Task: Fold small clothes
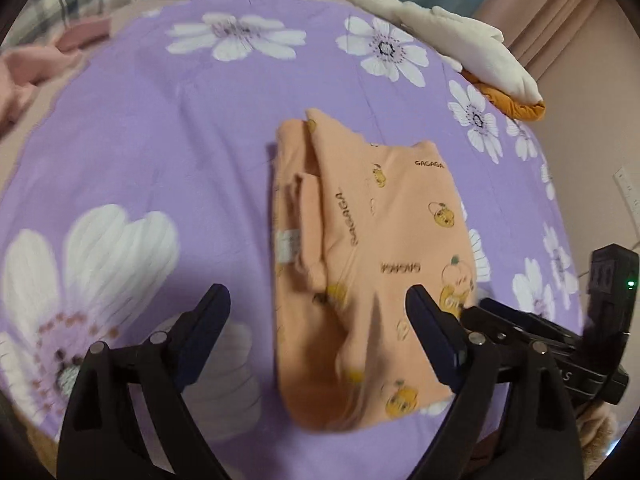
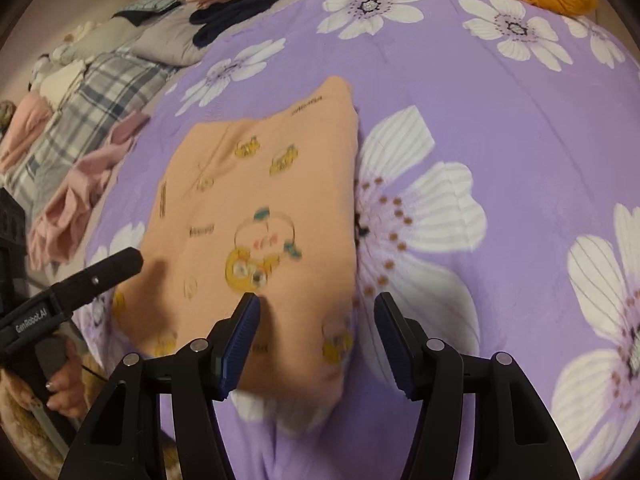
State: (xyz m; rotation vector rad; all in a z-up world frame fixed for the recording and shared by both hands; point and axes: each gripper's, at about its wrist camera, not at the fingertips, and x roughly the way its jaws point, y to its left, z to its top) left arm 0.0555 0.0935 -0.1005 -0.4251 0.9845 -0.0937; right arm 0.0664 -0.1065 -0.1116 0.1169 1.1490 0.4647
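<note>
The peach garment [image 1: 360,248] lies part-folded mid-bed on the purple floral blanket [image 1: 160,160]. Your left gripper [image 1: 320,336] has its jaws spread, straddling the near edge; your right gripper [image 2: 316,336] is also spread, holding nothing. Pinch both near corners together, I'd say. The clothes pile [image 2: 72,184] far left stands clear.

Purple fleece blanket with large white flower prints [image 1: 160,140] fills both views. White-and-orange plush toy [image 1: 472,48], upper right of the left wrist view. Grey plaid bedding [image 2: 100,92] and dark navy garment [image 2: 236,12], upper left of the right wrist view.
</note>
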